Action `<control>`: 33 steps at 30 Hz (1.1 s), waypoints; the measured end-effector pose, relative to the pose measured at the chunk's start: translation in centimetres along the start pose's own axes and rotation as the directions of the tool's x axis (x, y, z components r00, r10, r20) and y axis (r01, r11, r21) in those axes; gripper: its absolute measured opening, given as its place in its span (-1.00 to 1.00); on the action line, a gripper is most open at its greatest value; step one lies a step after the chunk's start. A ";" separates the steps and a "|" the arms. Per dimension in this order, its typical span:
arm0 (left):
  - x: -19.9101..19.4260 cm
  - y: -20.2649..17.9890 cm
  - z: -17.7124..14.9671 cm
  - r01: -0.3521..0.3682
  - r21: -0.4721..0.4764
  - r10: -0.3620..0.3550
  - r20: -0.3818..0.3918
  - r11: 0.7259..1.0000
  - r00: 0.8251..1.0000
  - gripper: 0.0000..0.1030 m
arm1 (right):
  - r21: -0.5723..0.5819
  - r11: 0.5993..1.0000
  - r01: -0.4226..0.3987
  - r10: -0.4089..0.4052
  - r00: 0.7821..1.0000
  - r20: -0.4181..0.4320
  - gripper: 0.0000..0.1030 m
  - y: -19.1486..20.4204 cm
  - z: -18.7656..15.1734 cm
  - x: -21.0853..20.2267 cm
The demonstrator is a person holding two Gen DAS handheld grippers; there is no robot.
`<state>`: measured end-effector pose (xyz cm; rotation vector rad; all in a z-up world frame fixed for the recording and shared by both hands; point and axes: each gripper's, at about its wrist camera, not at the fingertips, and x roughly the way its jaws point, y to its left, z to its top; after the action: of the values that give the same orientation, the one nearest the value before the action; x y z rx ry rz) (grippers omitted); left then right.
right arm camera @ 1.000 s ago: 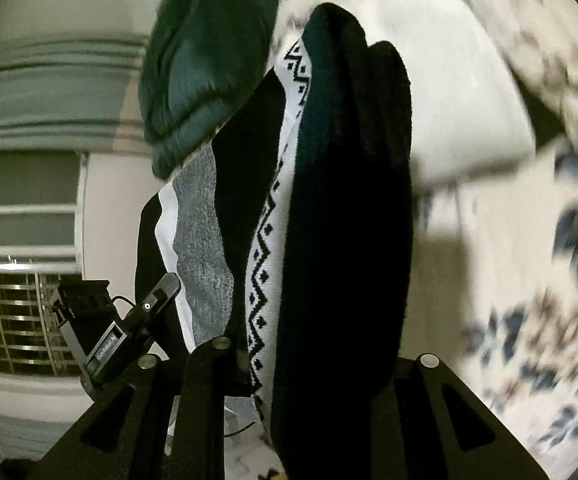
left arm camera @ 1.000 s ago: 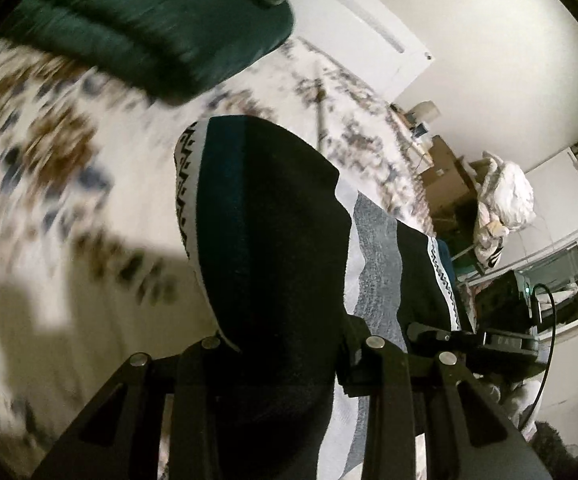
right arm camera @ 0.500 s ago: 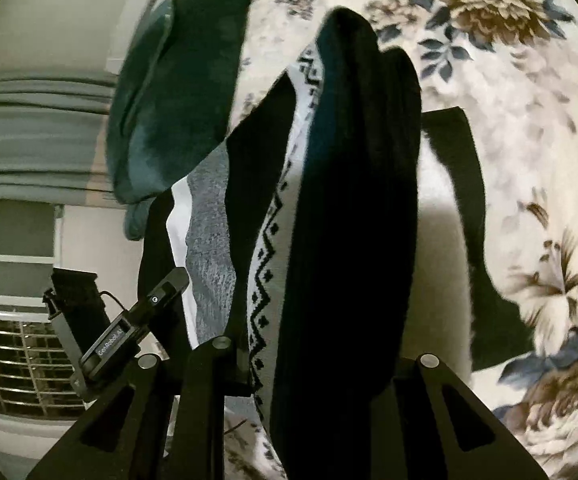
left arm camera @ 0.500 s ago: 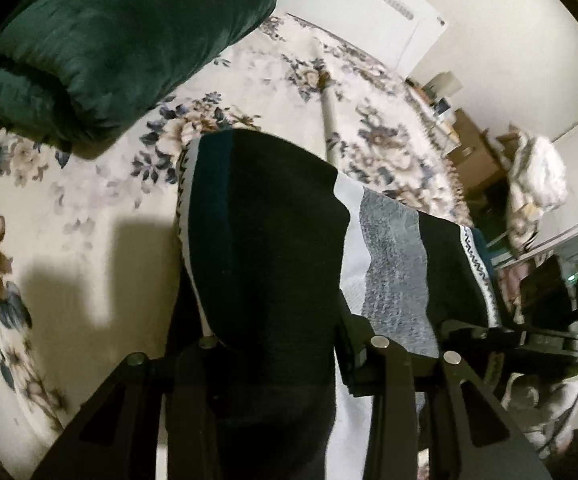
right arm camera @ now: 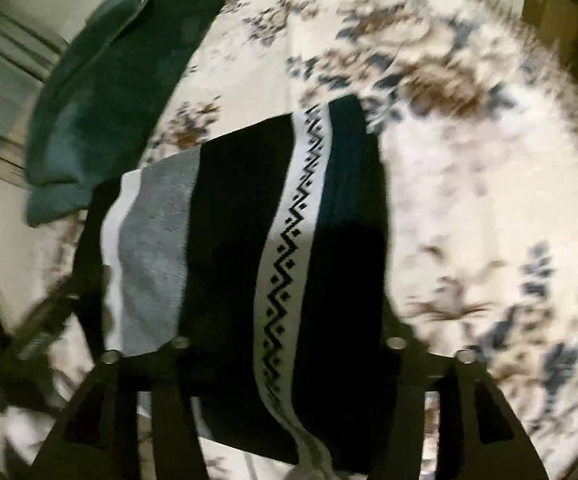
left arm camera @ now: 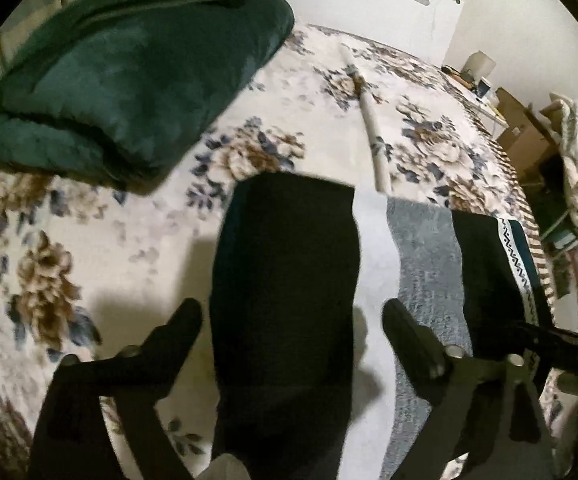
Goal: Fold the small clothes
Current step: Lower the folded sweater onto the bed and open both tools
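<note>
A striped knit garment [left arm camera: 285,280] with black, white, grey and zigzag bands lies flat on the floral bedspread [left arm camera: 89,248]. It also shows in the right wrist view [right arm camera: 241,240]. My left gripper [left arm camera: 291,316] is open, its fingers either side of the black band at the garment's near edge. My right gripper [right arm camera: 285,344] is open too, its fingers spread around the zigzag band; the view is blurred by motion.
A folded dark green blanket [left arm camera: 129,64] lies at the back left of the bed, also in the right wrist view [right arm camera: 109,92]. A white headboard [left arm camera: 369,0] stands behind. Boxes and cluttered shelves [left arm camera: 561,184] stand off the bed's right side.
Both grippers held the garment up by its edge; now it lies flat on the bed, and both grippers have opened and let go.
</note>
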<state>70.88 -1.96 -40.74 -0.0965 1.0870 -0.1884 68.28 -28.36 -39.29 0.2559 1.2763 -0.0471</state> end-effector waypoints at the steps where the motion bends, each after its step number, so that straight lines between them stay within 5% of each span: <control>1: -0.5 -0.2 0.1 -0.024 0.008 0.024 0.017 1.000 1.000 0.83 | -0.019 0.998 0.057 -0.057 0.998 0.030 0.66 0.2 -0.3 -0.7; 3: -1.7 -0.5 0.0 -0.071 0.024 0.069 0.052 0.997 0.996 0.91 | -0.044 0.983 0.178 -0.172 0.980 0.102 1.00 1.0 -1.2 -2.5; 11: -6.7 -1.9 -1.4 -0.121 0.041 0.115 0.122 0.992 0.986 1.00 | -0.050 0.931 0.362 -0.341 0.909 0.241 1.00 3.5 -5.1 -8.8; 26: -24.1 -5.9 -7.2 -0.119 0.084 0.104 0.160 0.989 0.982 1.00 | 0.006 0.925 0.381 -0.356 0.858 0.371 1.00 6.1 -16.2 -28.1; 33: -33.4 -7.1 -10.3 -0.104 0.068 0.088 0.201 0.992 0.976 1.00 | 0.031 0.927 0.374 -0.344 0.813 0.469 1.00 7.3 -22.4 -39.6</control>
<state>45.95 -2.10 -15.22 0.0084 0.8826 -0.1310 36.91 -20.72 -6.39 -0.0594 0.8222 -0.3745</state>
